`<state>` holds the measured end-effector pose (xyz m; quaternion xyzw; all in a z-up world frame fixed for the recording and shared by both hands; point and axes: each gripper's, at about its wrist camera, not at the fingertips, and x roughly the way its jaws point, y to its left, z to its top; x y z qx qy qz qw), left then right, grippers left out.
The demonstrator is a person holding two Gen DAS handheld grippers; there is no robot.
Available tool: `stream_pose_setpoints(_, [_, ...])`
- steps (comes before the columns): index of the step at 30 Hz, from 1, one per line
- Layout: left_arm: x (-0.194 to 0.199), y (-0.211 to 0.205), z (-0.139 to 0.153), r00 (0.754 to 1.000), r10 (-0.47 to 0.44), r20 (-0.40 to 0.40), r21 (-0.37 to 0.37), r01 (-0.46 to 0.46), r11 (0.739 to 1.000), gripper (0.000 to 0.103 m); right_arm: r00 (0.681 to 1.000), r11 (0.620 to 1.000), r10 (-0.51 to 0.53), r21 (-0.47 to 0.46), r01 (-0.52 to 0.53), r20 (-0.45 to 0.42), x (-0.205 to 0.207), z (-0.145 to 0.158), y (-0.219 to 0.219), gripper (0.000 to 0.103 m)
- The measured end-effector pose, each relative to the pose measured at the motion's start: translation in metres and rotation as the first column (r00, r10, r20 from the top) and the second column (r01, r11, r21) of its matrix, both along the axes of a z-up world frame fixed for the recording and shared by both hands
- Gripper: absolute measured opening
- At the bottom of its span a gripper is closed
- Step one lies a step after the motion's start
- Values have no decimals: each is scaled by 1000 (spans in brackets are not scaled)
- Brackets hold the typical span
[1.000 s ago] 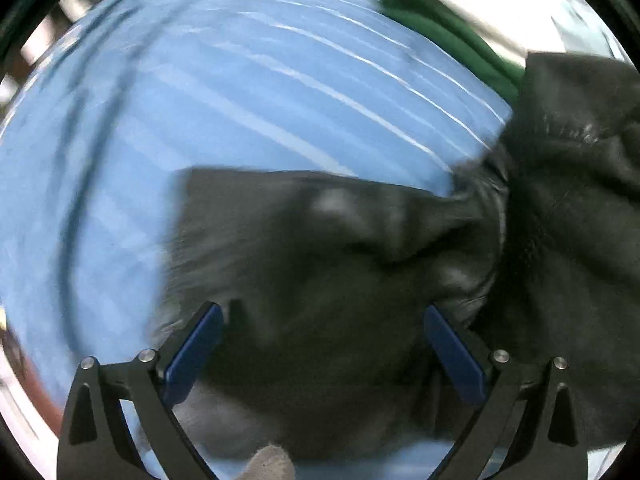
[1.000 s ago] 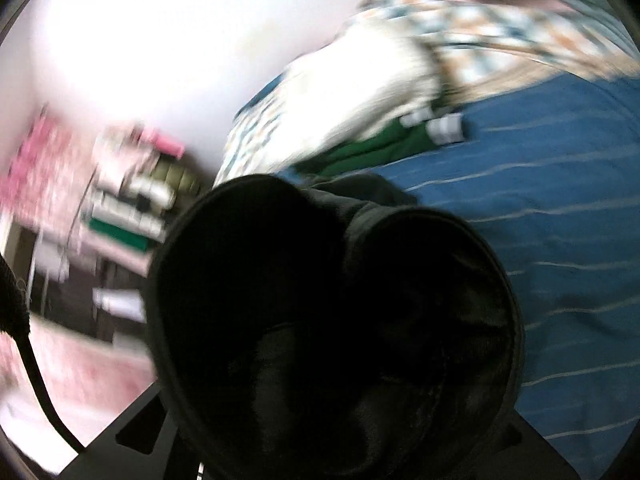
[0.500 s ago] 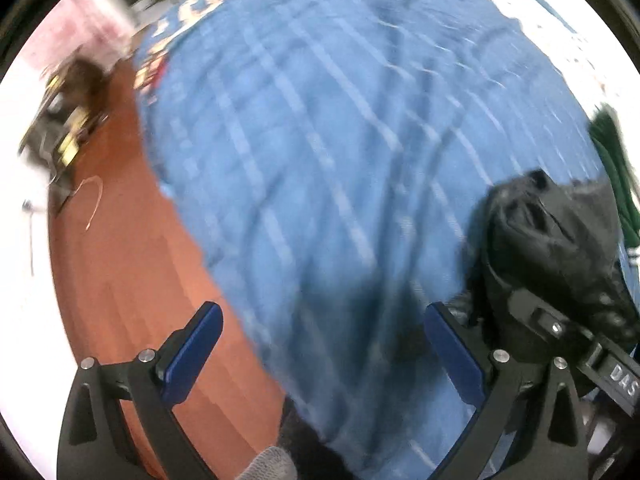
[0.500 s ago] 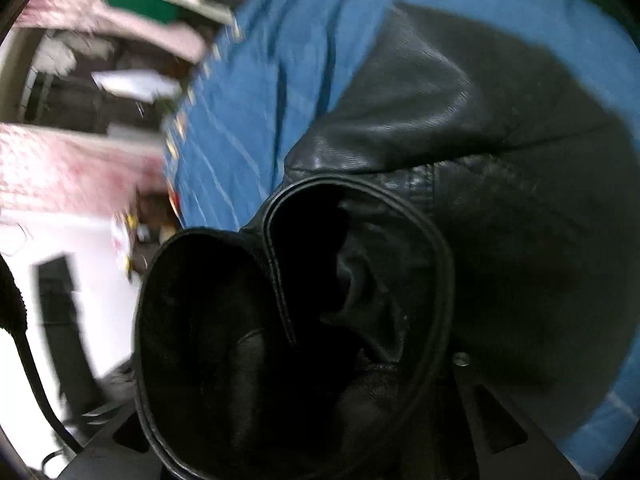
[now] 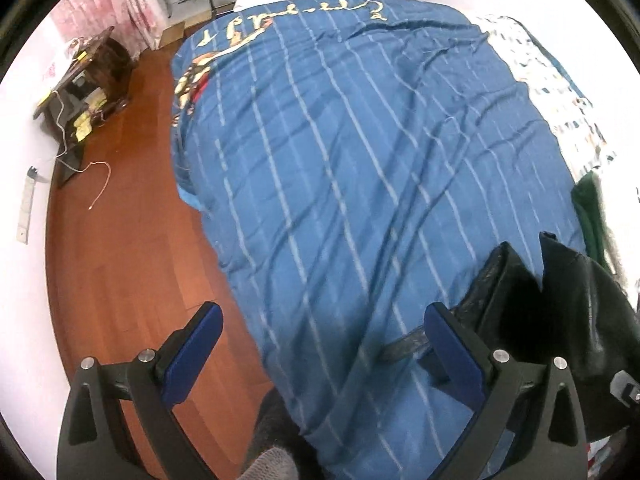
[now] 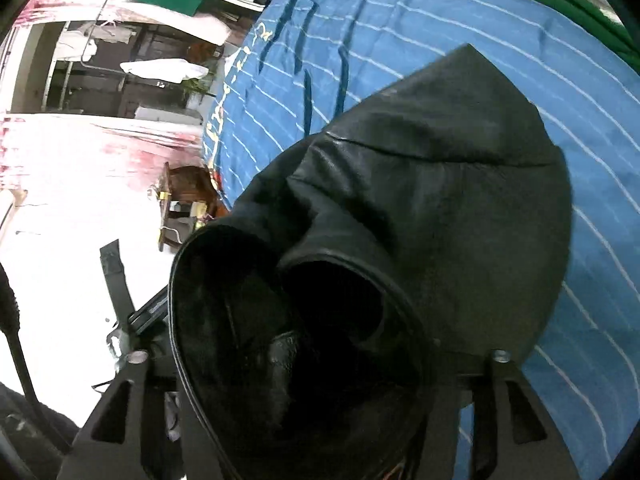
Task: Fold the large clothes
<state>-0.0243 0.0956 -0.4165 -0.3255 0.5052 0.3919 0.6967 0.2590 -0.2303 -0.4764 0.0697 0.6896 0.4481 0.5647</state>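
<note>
Bedroom setting: blue bedspread with thin pale stripes point(image 5: 360, 160) covering a bed, red-brown wooden floor point(image 5: 128, 260) alongside it.

Left gripper point(image 5: 322, 344) is hovering over the near edge of the bedspread, blue-padded fingers point(image 5: 192, 344) spread wide apart, nothing between them. Right gripper point(image 6: 320, 380) is mostly buried under cloth; its jaws are not showing, so I cannot tell by sight whether they are closed, though the garment is draping from it.

Black leather-look jacket point(image 6: 420, 200) is hanging bunched off the right gripper above the bedspread, two cuff-like openings gaping toward the lens. In the left view the same jacket point(image 5: 580, 320) is sitting just right of the left gripper's right finger.

Handling, by judgement: heavy, thick, fairly stiff; smooth surface probably slippery in the pads. Best hold looks like a stitched hem or cuff rim, not the flat panel.

Count: one black jacket, two grippers, one bedspread, one green garment point(image 6: 568, 4) beyond the jacket at the bedspread's far edge, one dark wooden side table point(image 5: 84, 80) across the floor from the bedspread.
</note>
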Motion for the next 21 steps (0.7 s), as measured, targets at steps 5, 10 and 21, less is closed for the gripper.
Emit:
stream_pose_setpoints(5, [7, 2, -1, 1000, -10, -27, 23, 11, 1000, 103, 997, 998, 56, 34, -54, -62, -10, -17, 39, 81])
stream_pose_setpoints(10, [0, 16, 9, 998, 20, -61, 82, -15, 997, 103, 979, 983, 182, -8, -182, 97, -44, -3, 81, 82])
stream_pose_setpoints(21, [36, -21, -8, 995, -91, -44, 76, 94, 993, 103, 971, 970, -224, -117, 213, -86, 42, -68, -21, 52])
